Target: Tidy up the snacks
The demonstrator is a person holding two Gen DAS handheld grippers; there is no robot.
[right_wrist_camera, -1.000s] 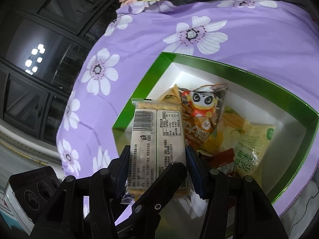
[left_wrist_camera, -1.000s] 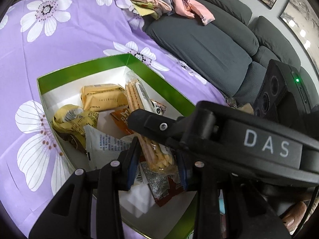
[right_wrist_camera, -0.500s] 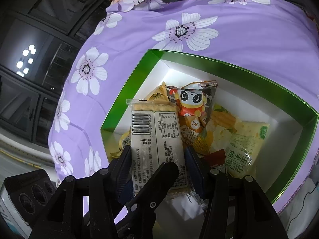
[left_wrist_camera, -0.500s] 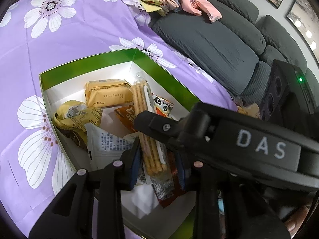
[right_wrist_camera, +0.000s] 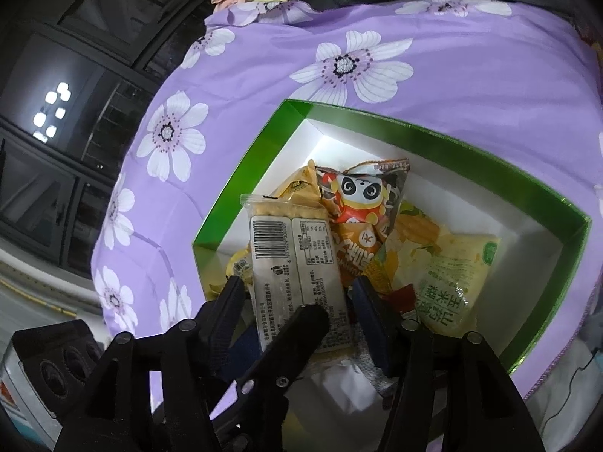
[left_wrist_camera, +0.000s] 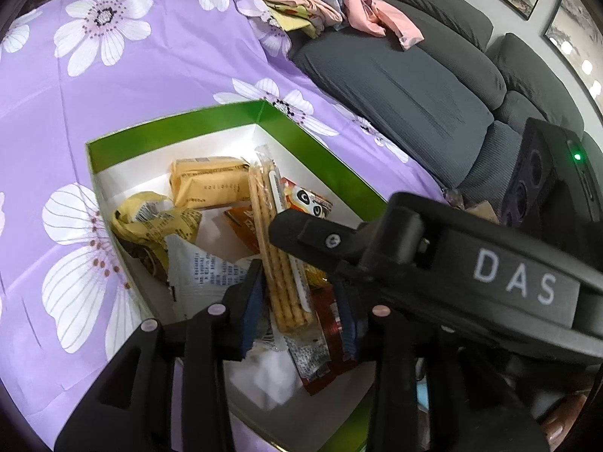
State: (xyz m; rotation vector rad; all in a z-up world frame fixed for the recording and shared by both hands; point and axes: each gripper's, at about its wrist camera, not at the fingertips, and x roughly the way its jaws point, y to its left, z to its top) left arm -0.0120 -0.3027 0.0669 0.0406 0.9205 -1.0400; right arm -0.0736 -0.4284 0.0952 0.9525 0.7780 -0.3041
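Observation:
A green-rimmed box (left_wrist_camera: 169,128) (right_wrist_camera: 452,143) with a white inside holds several snack packets. Among them are a panda packet (right_wrist_camera: 361,192), a yellow-green corn packet (right_wrist_camera: 456,275) and a yellow biscuit pack (left_wrist_camera: 207,184). A long clear cracker packet (left_wrist_camera: 279,263) (right_wrist_camera: 297,260) lies over them, barcode side towards the right wrist camera. My left gripper (left_wrist_camera: 299,309) straddles its near end and its jaws are opening, the pads off the wrapper. My right gripper (right_wrist_camera: 301,309) is also opening around the packet's flat sides, with gaps on both sides. Each gripper crosses the other's view.
The box sits on a purple cloth with white flowers (left_wrist_camera: 113,75) (right_wrist_camera: 471,56). A grey sofa (left_wrist_camera: 414,86) with a pile of folded clothes (left_wrist_camera: 312,3) lies beyond it. Dark glass cabinet doors (right_wrist_camera: 75,94) stand past the cloth's left edge.
Both pairs of jaws have widened and come off the cracker packet. The packet has settled lower onto the snacks in the box.

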